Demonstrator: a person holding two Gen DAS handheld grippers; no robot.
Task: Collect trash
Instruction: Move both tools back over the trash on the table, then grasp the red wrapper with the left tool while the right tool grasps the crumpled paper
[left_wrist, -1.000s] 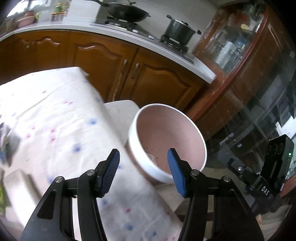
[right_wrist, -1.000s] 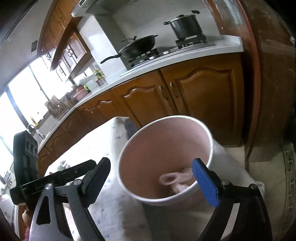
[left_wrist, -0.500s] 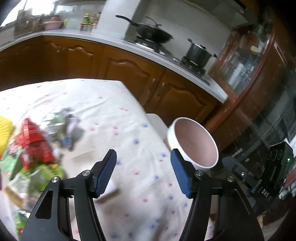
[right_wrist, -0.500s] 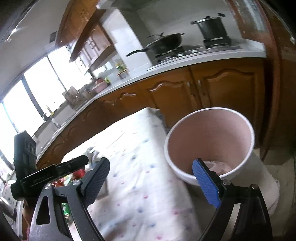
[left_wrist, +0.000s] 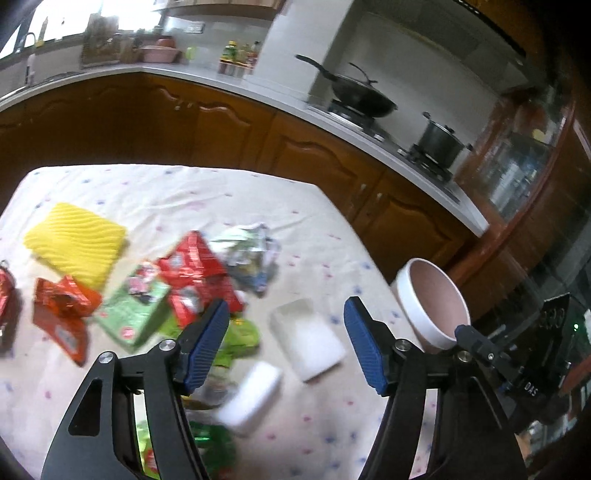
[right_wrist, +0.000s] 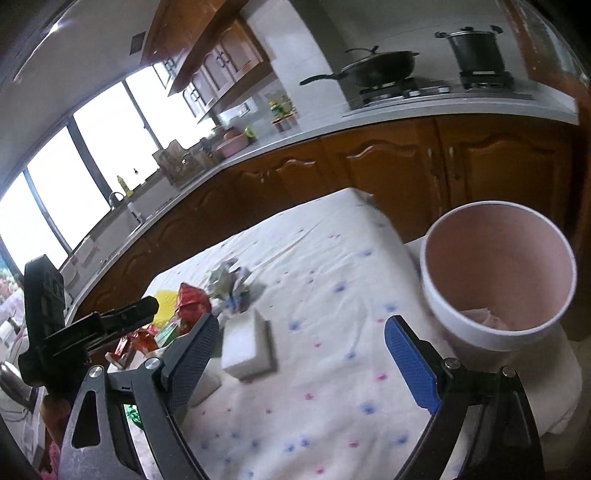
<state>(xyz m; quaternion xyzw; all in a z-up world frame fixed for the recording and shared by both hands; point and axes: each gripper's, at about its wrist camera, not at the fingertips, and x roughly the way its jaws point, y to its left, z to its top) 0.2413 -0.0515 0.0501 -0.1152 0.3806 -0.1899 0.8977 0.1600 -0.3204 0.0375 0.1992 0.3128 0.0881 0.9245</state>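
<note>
A white bin with a pink inside stands off the table's right edge; it also shows in the right wrist view, with pale crumpled trash at its bottom. Wrappers lie on the dotted tablecloth: red packets, a green packet, an orange packet, a crumpled silver wrapper and white foam blocks. My left gripper is open and empty above the white blocks. My right gripper is open and empty over the cloth, beside a white block.
A yellow ribbed pad lies at the table's far left. Brown kitchen cabinets and a counter with a wok and a pot run behind the table. A glass cabinet stands at the right.
Both grippers have pulled back from the bin and swung left over the table. The wrappers and white blocks have come into view. Both stay open and empty.
</note>
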